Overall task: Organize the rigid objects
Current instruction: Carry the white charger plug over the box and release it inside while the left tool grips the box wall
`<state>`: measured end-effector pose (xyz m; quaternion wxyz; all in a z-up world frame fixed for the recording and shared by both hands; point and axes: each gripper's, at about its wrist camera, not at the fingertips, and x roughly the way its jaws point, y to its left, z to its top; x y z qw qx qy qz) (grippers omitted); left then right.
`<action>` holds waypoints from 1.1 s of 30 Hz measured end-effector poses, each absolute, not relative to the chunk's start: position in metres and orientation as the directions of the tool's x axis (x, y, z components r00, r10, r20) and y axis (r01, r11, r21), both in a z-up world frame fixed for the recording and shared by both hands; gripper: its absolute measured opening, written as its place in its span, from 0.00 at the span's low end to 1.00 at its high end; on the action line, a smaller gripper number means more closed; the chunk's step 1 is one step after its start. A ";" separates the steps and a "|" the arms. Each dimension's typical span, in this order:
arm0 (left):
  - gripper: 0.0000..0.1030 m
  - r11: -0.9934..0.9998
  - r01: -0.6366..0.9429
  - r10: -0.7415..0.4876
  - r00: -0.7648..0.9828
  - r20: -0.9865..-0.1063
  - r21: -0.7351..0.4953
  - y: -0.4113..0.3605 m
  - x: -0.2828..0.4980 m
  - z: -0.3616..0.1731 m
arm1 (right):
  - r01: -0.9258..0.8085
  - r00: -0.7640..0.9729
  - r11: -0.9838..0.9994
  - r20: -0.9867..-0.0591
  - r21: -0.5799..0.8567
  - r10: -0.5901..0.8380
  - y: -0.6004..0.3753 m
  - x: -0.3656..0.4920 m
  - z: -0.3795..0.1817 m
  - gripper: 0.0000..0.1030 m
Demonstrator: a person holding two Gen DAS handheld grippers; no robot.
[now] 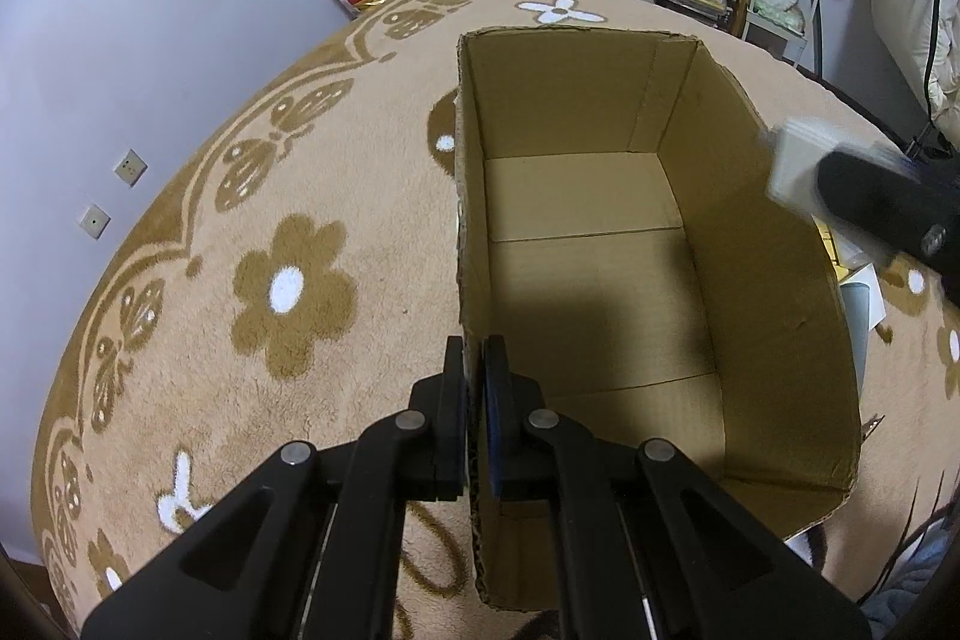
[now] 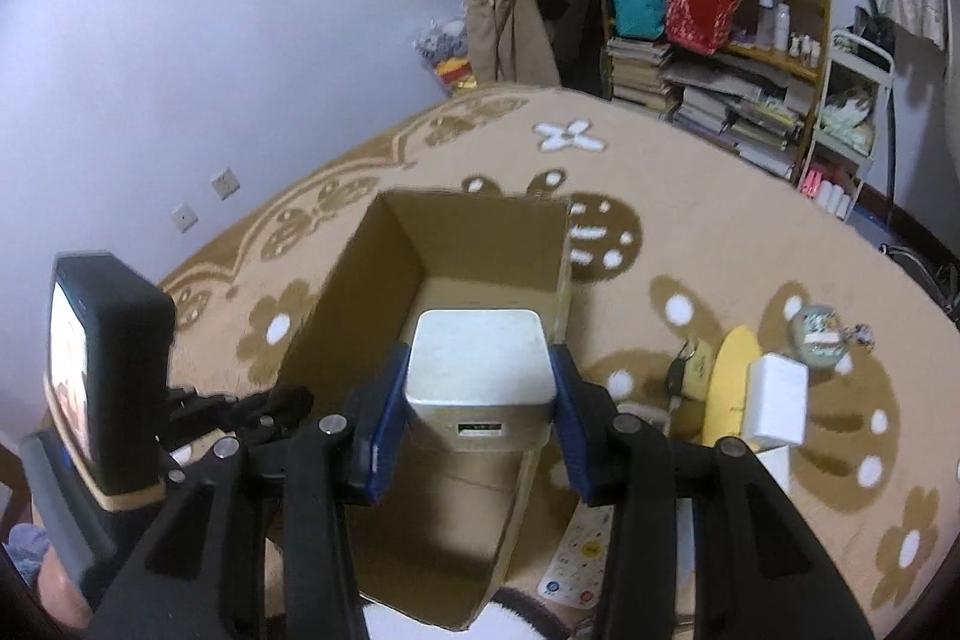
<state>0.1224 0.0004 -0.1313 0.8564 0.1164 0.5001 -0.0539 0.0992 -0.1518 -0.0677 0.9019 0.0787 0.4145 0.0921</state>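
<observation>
The cardboard box (image 1: pixel 600 232) is matt brown paperboard with ragged corrugated edges. The carpet (image 1: pixel 288 196) is fuzzy pile. The white charger (image 2: pixel 480 364) looks smooth, slightly satin plastic.

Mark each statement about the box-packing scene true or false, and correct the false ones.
1. The right gripper holds a white USB charger block between its blue pads. True.
2. The cardboard box already has several items in it. False: its floor is bare in both views.
3. The left gripper is clamped on the box's near wall. True.
4. The box stands on a bare wooden floor. False: it stands on a tan floral carpet.
5. A yellow object and a white box lie on the carpet outside the cardboard box. True.
</observation>
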 end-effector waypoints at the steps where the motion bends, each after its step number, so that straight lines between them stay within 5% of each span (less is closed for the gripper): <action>1: 0.05 0.968 0.207 0.024 0.494 -0.869 0.144 0.000 0.122 -0.131 | -0.107 0.628 0.968 -0.740 0.225 0.241 -0.150 0.100 -0.071 0.46; 24: 0.05 0.973 0.187 0.029 0.480 -0.877 0.135 0.005 0.123 -0.136 | -0.122 0.574 0.952 -0.762 0.280 0.298 -0.146 0.097 -0.078 0.47; 26: 0.05 0.973 0.185 0.031 0.482 -0.876 0.136 0.005 0.123 -0.136 | -0.113 0.582 0.953 -0.758 0.282 0.294 -0.151 0.095 -0.072 0.52; 30: 0.05 0.978 0.175 0.016 0.478 -0.878 0.113 0.008 0.124 -0.135 | -0.083 0.632 0.966 -0.736 0.246 0.242 -0.167 0.086 -0.058 0.85; 33: 0.05 0.981 0.165 0.008 0.479 -0.878 0.099 0.010 0.123 -0.135 | -0.041 0.657 0.970 -0.725 0.238 0.206 -0.186 0.080 -0.056 0.96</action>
